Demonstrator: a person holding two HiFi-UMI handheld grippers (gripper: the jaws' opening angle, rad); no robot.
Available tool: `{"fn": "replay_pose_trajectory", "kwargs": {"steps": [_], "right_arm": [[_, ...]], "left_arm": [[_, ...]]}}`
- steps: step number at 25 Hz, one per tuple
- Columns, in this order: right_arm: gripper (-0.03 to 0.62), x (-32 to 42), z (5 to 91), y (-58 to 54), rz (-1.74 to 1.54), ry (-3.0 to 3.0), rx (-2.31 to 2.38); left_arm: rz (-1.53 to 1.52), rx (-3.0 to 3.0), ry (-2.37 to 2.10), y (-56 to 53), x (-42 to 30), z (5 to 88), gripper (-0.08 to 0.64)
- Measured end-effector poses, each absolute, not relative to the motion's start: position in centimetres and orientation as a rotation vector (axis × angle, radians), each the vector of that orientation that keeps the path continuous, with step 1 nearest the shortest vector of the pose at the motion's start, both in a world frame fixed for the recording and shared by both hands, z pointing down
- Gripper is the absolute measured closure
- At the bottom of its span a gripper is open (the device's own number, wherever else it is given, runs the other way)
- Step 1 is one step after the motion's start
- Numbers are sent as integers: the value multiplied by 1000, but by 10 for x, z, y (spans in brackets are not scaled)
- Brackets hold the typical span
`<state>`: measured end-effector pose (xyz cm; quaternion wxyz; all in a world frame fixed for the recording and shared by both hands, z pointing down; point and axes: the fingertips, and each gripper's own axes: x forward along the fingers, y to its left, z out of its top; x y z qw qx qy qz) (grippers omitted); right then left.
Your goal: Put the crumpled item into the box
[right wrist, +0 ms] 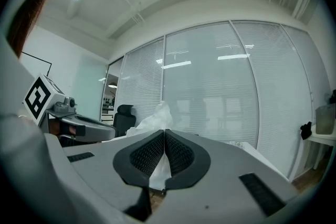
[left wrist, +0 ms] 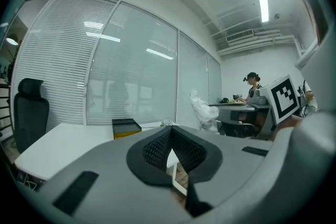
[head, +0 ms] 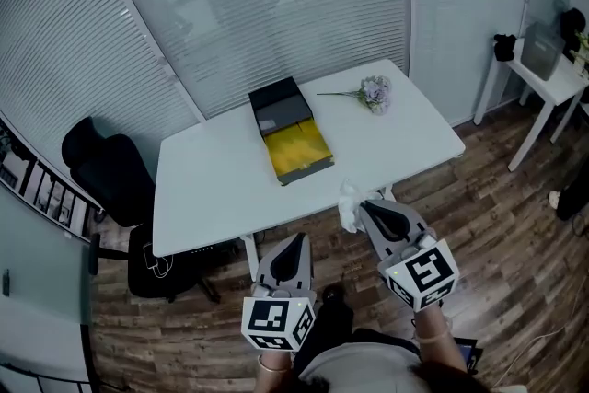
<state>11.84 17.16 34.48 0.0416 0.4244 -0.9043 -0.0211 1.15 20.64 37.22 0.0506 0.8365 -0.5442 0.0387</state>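
so far only the pick-up looks done: the right gripper (right wrist: pixel 164 132) has its jaws pressed together on the crumpled item (head: pixel 349 206), a white wad that shows at the near edge of the table (head: pixel 212 189). the box (head: pixel 296 149) lies open on the table, yellow inside with its black lid (head: pixel 279 104) flipped back, at about eleven o'clock from the wad and well apart from it. the left gripper (head: pixel 292 255) hangs beside, at nine o'clock of the right one, jaws closed on nothing. left to do, i judge: carry the wad over the box and let it go inside.
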Motion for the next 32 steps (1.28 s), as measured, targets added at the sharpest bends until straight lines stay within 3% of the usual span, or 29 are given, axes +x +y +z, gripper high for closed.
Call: {"fn": "replay_pose_trajectory", "kwargs": {"steps": [32], "right_arm": [[563, 18, 340, 22, -44, -2742, 1303]], "left_arm": [[75, 2578, -1586, 54, -76, 367, 545]]}}
